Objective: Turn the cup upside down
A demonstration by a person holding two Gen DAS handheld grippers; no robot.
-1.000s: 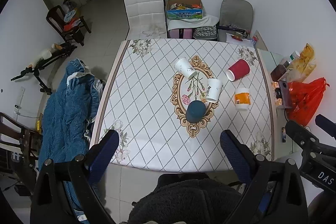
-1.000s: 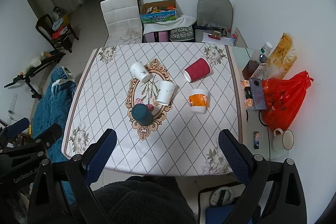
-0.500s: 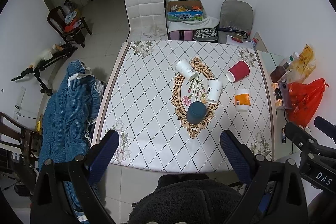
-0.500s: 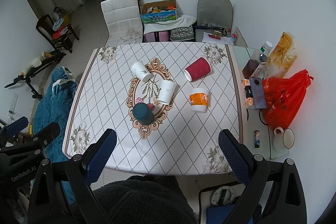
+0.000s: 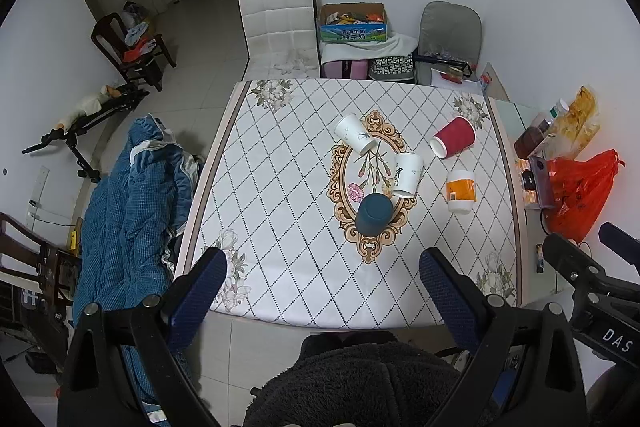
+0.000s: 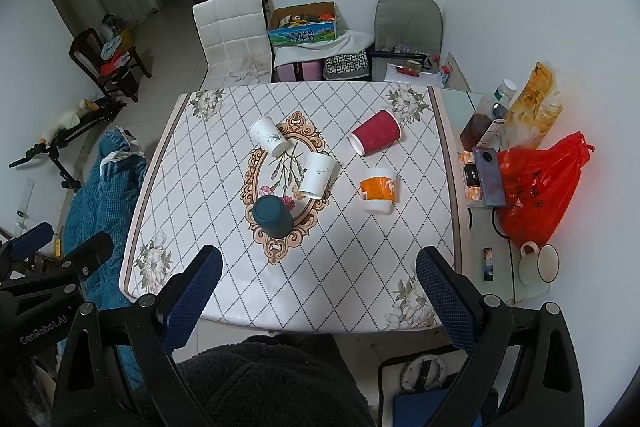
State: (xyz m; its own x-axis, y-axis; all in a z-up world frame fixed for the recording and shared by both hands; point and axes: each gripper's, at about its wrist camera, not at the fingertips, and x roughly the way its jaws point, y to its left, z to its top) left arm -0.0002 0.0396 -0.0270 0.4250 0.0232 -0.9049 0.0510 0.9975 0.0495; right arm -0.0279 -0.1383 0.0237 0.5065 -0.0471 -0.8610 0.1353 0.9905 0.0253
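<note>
Several cups lie on the patterned tablecloth (image 5: 280,187). A dark teal cup (image 5: 373,215) stands upside down near the middle, also in the right wrist view (image 6: 273,215). Two white cups (image 5: 355,138) (image 5: 407,174) lie on their sides. A red cup (image 5: 454,142) lies on its side, mouth toward me. An orange-and-white cup (image 5: 461,190) stands mouth down at the right. My left gripper (image 5: 322,285) is open and empty, high above the near table edge. My right gripper (image 6: 318,285) is open and empty, equally high.
A side shelf at the right holds a red plastic bag (image 6: 536,187), a phone (image 6: 489,175), bottles (image 6: 480,121) and a white mug (image 6: 538,263). A blue quilt (image 5: 128,203) lies left of the table. A white chair (image 5: 278,27) and grey chair (image 5: 448,35) stand behind it.
Both views have drifted very slightly; the cups have not moved and both grippers stay open.
</note>
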